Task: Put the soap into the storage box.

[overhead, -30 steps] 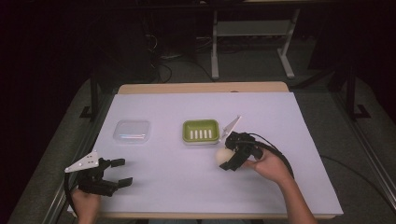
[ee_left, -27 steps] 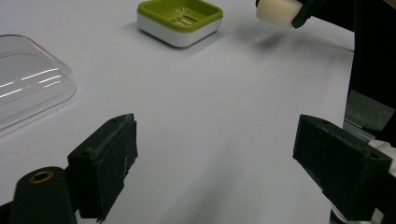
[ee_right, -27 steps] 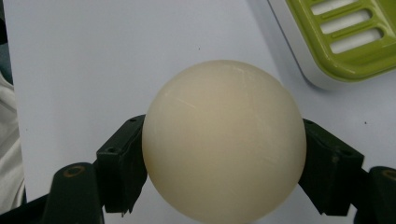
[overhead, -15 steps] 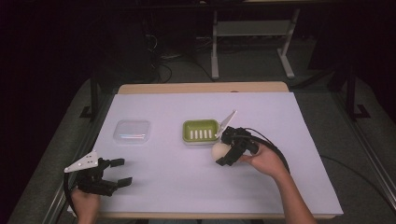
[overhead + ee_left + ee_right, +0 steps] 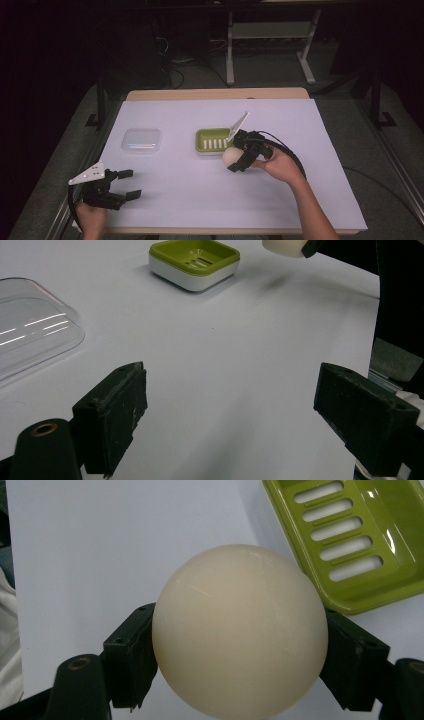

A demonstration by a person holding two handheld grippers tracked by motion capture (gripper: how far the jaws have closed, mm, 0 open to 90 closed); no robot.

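Left gripper (image 5: 121,185) first: it sits near the front left corner of the table (image 5: 310,200), well away from the dish (image 5: 213,140), held low over the white surface. Its jaws are spread wide with nothing between them, and in the left gripper view (image 5: 230,415) you see bare table through the gap. The grey plate on top of it points off to the left.

Next, a clear lid (image 5: 142,140) lies flat on the table, left of the dish with a gap between them. In the left gripper view that lid (image 5: 30,335) is off at the left edge, with the dish (image 5: 194,262) farther back.

The dish itself is green with a white base and has a row of slots in its floor. It sits around the middle of the table, nothing in it.

Then the ball (image 5: 231,156), cream coloured and smooth. It's at the dish's front right corner, pinched in the right gripper (image 5: 236,159), so those jaws are clamped on either side of it. In the right gripper view the ball (image 5: 239,630) sits squarely between the two black jaws, with the dish (image 5: 360,540) up to the right and white table behind. Can't tell if the ball touches the dish or the table.
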